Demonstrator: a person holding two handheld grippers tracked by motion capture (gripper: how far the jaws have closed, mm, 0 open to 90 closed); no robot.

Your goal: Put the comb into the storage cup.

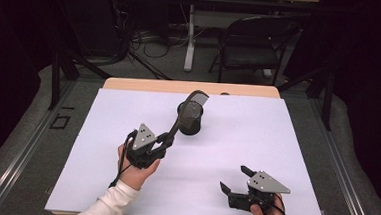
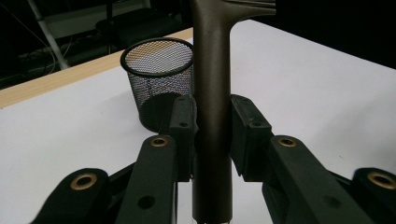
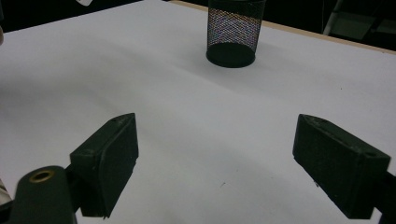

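Observation:
A long tool (image 1: 175,128) with a dark brown handle and a flat grey head rises at a slant from my left gripper (image 1: 165,142). Its head hangs just over the rim of a black mesh cup (image 1: 191,121). In the left gripper view both pads press on the handle (image 2: 212,56), and the mesh cup (image 2: 159,79) stands just behind and to the left of it. My right gripper (image 1: 233,177) rests near the table's front right and is open. In the right gripper view nothing lies in that gripper (image 3: 229,154), and the mesh cup (image 3: 233,32) stands far ahead.
A white sheet (image 1: 257,136) covers the table, with a strip of wooden edge (image 1: 189,87) showing at the back. Behind the table stand a black folding chair (image 1: 252,41) and a tangle of cables on the floor.

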